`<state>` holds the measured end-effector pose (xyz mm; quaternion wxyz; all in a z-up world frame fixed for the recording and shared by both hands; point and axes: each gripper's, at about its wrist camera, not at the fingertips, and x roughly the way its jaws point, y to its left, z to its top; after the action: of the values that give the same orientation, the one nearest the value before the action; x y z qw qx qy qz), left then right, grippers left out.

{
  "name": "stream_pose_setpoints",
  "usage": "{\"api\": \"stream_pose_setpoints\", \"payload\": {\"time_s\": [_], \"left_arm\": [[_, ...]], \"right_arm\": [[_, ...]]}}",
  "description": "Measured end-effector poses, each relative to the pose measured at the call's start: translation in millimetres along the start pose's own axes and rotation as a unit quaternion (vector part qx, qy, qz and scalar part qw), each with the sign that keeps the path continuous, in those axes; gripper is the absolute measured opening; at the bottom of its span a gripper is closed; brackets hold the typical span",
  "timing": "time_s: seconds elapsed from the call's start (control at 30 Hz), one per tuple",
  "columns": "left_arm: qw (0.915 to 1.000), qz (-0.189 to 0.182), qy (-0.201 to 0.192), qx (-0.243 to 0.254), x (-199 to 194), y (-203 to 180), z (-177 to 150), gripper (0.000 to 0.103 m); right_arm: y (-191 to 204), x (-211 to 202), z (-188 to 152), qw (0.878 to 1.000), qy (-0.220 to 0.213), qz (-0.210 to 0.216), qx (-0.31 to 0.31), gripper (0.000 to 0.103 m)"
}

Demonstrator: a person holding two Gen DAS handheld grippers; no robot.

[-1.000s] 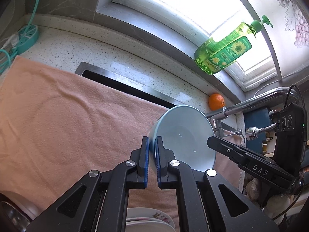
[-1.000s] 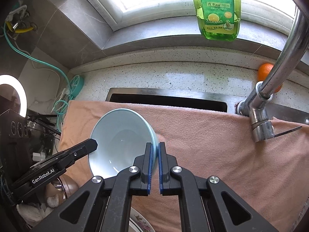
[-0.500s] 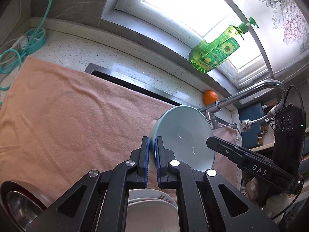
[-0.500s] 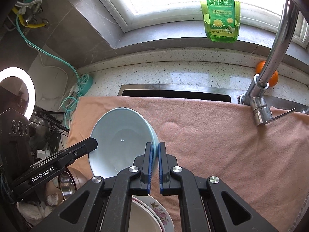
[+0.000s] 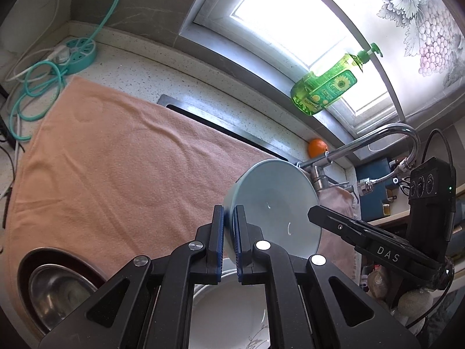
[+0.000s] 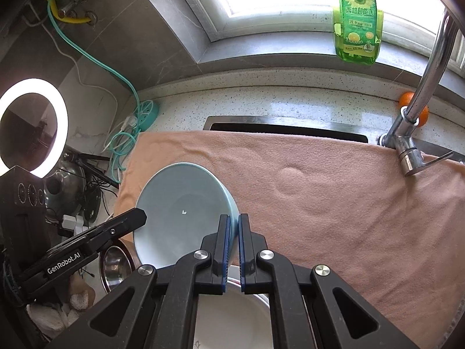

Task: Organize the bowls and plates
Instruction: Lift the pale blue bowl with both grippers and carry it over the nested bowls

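Observation:
A pale blue bowl (image 5: 276, 209) (image 6: 180, 212) hangs tilted in the air above the peach towel (image 5: 122, 157) (image 6: 334, 197), held on two sides. My left gripper (image 5: 229, 232) is shut on its left rim; my right gripper (image 6: 234, 241) is shut on its right rim. Each gripper shows in the other's view: the right one (image 5: 363, 232) and the left one (image 6: 96, 241). Below the fingers lies a white flowered plate (image 5: 232, 314) (image 6: 232, 317). A steel bowl (image 5: 55, 290) (image 6: 116, 264) sits in a dark red dish at the towel's near left.
A chrome tap (image 6: 418, 110) (image 5: 363, 148) rises at the right with an orange (image 5: 318, 147) behind it. A green soap bottle (image 6: 356, 20) stands on the window sill. A teal power strip with cables (image 5: 75, 55) lies far left. A ring light (image 6: 32, 128) glows at left.
Both grippers have drawn back toward the near edge and risen a little with the bowl between them. The white plate and the steel bowl have come into view below.

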<state>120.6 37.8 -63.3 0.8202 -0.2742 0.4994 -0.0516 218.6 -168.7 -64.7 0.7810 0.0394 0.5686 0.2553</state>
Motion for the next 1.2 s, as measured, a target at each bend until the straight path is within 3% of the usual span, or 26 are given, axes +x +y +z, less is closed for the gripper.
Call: {"api": "stream_pose_setpoints", "payload": {"time_s": [0.57, 1.2], "left_arm": [[0.9992, 0.005, -0.021, -0.032, -51.3, 51.1, -22.2, 0.005], [0.9959, 0.031, -0.045, -0.071, -98.9, 112.0, -49.9, 0.006]], "right_arm": [[67.9, 8.2, -24.2, 0.999, 0.008, 0.019, -0.032, 0.005], [140.5, 43.8, -53.5, 0.995, 0.052, 0.042, -0.08, 0.005]]}}
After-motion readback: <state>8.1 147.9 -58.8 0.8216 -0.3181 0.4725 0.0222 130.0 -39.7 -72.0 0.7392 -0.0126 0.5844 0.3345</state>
